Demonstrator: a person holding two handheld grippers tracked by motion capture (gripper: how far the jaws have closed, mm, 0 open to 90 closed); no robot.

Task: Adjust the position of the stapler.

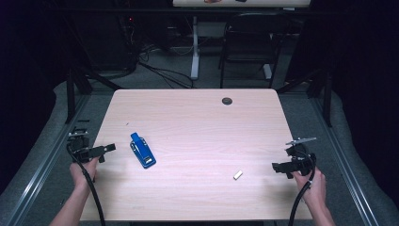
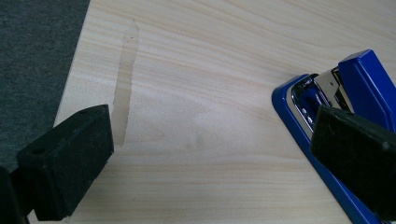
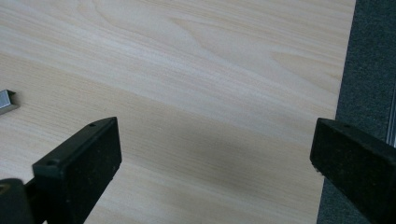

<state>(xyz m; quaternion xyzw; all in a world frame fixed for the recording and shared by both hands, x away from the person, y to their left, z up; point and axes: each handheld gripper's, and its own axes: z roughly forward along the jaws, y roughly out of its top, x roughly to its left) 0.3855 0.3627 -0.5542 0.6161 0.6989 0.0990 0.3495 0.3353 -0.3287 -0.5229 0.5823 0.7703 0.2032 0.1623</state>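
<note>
Glossy blue stapler (image 2: 359, 79) with shiny metal insert; matt pale woodgrain table (image 1: 197, 122); small metallic strip (image 1: 238, 175).

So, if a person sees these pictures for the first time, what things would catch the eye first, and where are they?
Probably the blue stapler, lying left of centre on the pale wooden table, close to the open left gripper. Next, the small strip of staples lying alone toward the right, near the open right gripper. Both grippers are held low at the table's side edges with nothing between their jaws.
</note>
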